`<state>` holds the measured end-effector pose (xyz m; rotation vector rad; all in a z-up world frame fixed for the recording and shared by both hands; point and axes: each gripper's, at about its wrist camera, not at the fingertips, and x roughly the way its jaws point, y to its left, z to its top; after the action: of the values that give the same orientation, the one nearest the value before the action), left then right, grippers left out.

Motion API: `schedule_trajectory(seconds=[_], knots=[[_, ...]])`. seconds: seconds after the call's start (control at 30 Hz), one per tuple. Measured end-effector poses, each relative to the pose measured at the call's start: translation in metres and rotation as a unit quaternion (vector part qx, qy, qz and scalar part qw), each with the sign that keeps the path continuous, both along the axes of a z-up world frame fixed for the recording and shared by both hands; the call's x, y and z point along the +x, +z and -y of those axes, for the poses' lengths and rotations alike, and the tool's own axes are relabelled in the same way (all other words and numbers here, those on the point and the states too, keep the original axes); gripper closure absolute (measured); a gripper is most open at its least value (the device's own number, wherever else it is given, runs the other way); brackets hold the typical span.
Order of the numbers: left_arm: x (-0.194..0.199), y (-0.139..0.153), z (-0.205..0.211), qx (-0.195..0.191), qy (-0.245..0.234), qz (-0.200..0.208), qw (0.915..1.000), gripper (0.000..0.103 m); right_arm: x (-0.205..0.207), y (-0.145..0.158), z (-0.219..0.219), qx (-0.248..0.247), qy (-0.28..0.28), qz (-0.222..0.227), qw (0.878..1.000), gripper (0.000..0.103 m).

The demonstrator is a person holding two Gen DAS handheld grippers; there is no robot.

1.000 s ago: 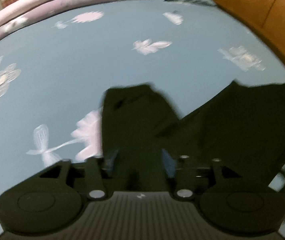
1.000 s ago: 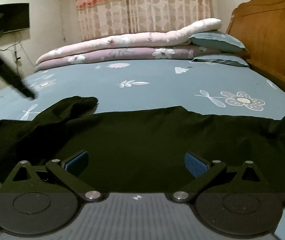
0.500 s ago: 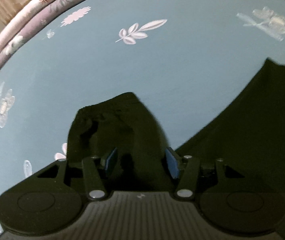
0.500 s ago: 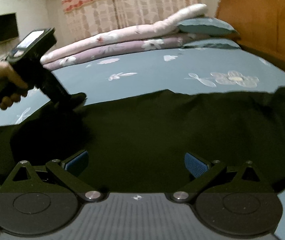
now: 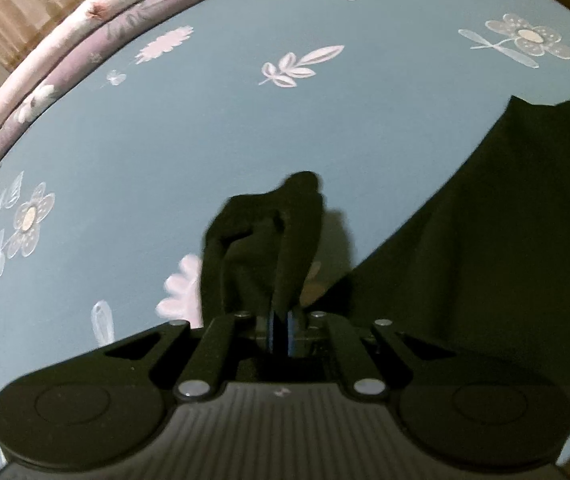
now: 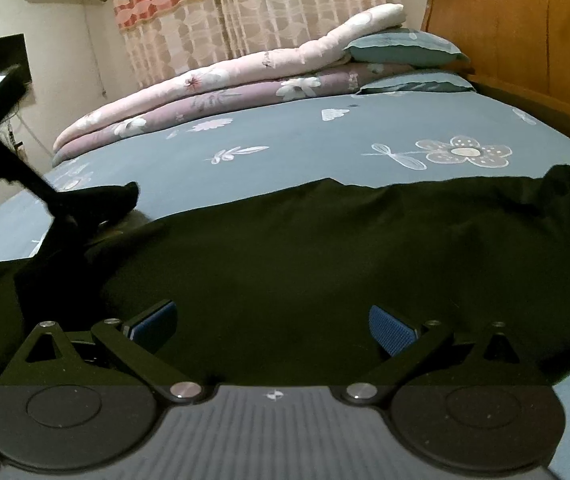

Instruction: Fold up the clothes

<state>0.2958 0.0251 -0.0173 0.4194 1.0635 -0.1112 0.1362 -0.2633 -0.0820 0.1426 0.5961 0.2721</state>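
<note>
One black garment (image 6: 305,264), two folded quilts (image 6: 221,88), two pillows (image 6: 401,46).

The left wrist view looks steeply down from close above the bed (image 5: 213,128), along its jaws, with the black garment (image 5: 261,248) bunched right at them and only a blurred sliver of curtain at the top. The right wrist view sits low, looking level across the bed (image 6: 285,148) toward the folded quilts (image 6: 213,88) and headboard (image 6: 525,32). Both share the garment (image 6: 325,248), and the right view catches what's probably the left gripper (image 6: 65,212).
</note>
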Motion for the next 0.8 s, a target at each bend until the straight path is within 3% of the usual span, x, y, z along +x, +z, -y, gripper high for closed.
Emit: schedule_trajectory(seconds=[0.27, 0.8], knots=[[-0.056, 0.015, -0.054, -0.003, -0.001, 0.006, 1.0000, 0.099, -0.001, 0.007, -0.023, -0.028, 0.021, -0.003, 0.999, 0.000], [-0.127, -0.025, -0.148, -0.078, 0.062, -0.020, 0.9949, 0.099, -0.010, 0.017, -0.067, -0.105, 0.060, -0.010, 0.993, 0.000]])
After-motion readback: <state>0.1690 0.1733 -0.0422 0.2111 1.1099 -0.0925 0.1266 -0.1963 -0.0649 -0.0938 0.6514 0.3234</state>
